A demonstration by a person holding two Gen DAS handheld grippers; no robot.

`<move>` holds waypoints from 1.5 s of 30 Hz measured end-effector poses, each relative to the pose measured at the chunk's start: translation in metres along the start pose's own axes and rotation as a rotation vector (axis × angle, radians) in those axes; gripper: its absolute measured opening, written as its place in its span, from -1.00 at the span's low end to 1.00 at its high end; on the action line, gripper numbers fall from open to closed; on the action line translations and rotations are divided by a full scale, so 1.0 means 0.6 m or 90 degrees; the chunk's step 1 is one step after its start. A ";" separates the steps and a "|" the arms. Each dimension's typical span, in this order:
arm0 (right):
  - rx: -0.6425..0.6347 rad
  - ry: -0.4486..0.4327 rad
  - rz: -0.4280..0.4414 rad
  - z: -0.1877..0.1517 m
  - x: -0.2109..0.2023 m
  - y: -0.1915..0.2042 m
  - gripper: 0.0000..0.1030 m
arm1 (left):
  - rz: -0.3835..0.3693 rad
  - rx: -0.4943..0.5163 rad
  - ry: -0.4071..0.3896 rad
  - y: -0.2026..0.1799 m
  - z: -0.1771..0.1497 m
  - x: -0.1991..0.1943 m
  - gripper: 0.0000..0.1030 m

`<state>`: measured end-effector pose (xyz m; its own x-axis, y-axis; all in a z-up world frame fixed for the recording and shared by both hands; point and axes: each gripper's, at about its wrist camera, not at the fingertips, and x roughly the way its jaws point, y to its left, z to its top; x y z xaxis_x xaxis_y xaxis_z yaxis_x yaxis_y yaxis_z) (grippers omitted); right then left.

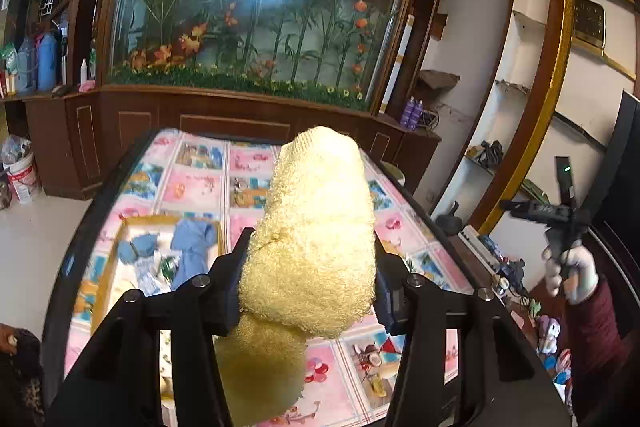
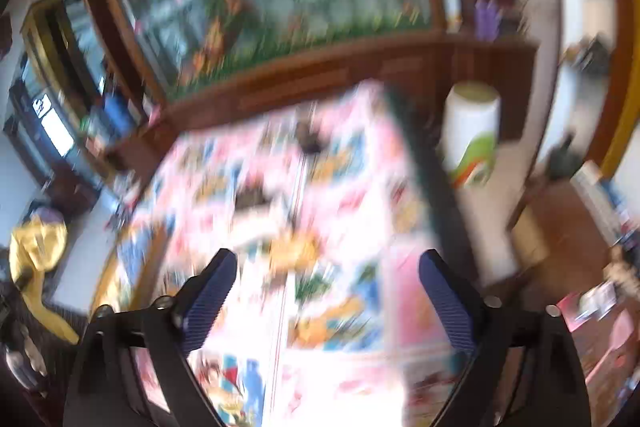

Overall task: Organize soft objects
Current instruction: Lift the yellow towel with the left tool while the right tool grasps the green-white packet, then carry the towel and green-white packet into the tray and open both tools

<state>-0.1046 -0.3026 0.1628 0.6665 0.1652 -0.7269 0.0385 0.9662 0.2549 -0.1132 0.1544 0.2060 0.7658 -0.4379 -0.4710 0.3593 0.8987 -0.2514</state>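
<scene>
Left wrist: yellow towel [image 1: 316,227] in gripper [image 1: 308,291], masking patterned table [image 1: 420,239].

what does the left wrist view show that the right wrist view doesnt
Only the left wrist view shows the left tongs shut on a yellow towel, with a tray of blue cloths on the table to the left. A gloved hand holds the other tool at far right.

Only the right wrist view, which is motion-blurred, shows the right tongs open and empty, and a white bin on the floor.

Both show the pink patterned tablecloth and the flower display behind it.
</scene>
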 end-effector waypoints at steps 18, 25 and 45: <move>-0.112 0.033 -0.150 -0.123 0.255 0.063 -0.42 | 0.018 -0.077 0.101 0.018 -0.167 0.111 -0.04; -0.070 0.008 -0.105 -0.125 0.231 0.054 -0.63 | 0.018 -0.103 0.100 0.041 -0.176 0.100 -0.04; -0.158 0.030 0.224 -0.125 0.141 0.332 -0.67 | 0.171 -0.210 0.086 0.192 -0.195 0.052 -0.04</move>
<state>-0.0960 -0.0815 0.1043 0.5716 0.4970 -0.6528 -0.3692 0.8664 0.3363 -0.1106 0.2417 0.0632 0.7238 -0.2091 -0.6576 -0.0487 0.9351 -0.3509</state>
